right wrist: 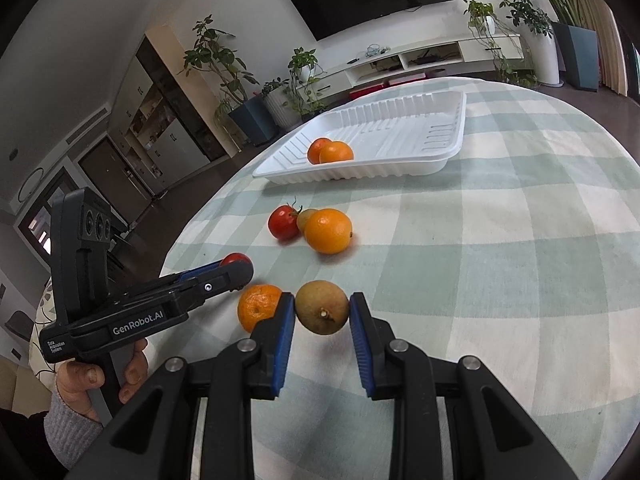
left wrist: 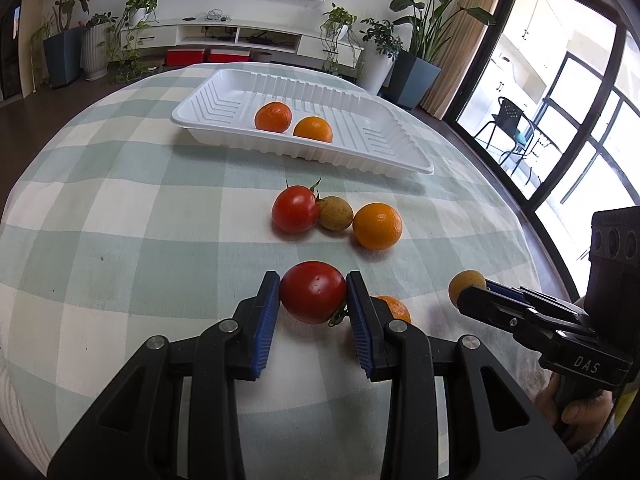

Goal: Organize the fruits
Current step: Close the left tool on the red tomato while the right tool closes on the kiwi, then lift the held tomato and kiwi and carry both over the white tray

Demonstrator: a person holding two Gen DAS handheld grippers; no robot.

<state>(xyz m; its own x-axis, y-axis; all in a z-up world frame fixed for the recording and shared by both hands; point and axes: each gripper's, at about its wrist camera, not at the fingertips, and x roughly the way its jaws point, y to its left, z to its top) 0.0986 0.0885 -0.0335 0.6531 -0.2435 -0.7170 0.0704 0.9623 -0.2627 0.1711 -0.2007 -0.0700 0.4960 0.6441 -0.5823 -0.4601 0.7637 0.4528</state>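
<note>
Blue-padded fingers [left wrist: 269, 312] of the left gripper [left wrist: 313, 300] press both sides of a red tomato [left wrist: 313, 297], clamped on it over the checked cloth [left wrist: 140, 208]. Just right of it a mandarin [left wrist: 396, 309] lies on the cloth. The right gripper [right wrist: 322, 314] clamps a brownish fruit [right wrist: 322, 312] between its pads, stem end toward the camera. Beyond, a second tomato [left wrist: 294, 209], a small brown fruit [left wrist: 335, 213] touching it, and an orange [left wrist: 377, 226] sit together mid-table. Farther back a white tray [left wrist: 208, 104] holds two oranges [left wrist: 273, 117], side by side near its front wall.
</note>
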